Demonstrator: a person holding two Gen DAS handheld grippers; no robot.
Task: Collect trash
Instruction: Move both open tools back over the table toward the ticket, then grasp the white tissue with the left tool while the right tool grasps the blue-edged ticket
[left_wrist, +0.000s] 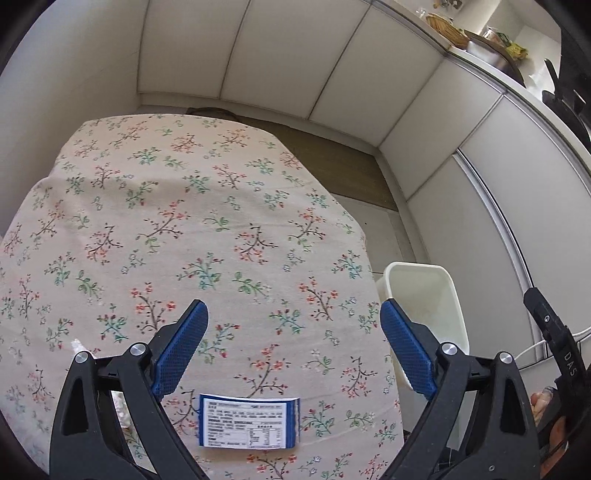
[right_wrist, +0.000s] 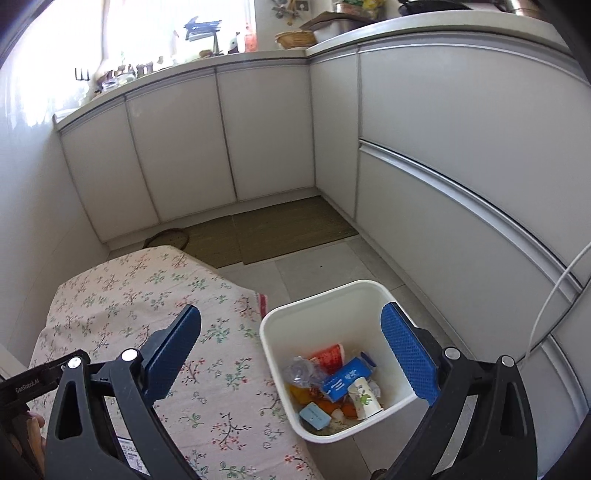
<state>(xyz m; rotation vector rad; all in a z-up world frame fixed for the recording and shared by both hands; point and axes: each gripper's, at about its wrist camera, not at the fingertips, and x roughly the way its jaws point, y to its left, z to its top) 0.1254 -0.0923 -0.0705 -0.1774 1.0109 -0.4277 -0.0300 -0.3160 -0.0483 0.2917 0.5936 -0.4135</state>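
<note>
A small blue-and-white printed packet (left_wrist: 250, 421) lies flat on the floral tablecloth (left_wrist: 177, 221), near the table's front edge. My left gripper (left_wrist: 291, 321) is open and empty, hovering just above and beyond the packet. The white trash bin (right_wrist: 332, 306) stands on the floor to the right of the table and holds several pieces of trash: a red cup, a blue carton, a clear plastic bottle, a paper cup. My right gripper (right_wrist: 291, 325) is open and empty, above the bin's left rim and the table's right edge. The bin's rim also shows in the left wrist view (left_wrist: 421, 269).
White kitchen cabinets (right_wrist: 443, 166) run along the back and right. A brown floor mat (right_wrist: 280, 229) lies beyond the table. A white cable (right_wrist: 554, 299) hangs at the right. The counter (right_wrist: 369, 29) above holds baskets and kitchenware.
</note>
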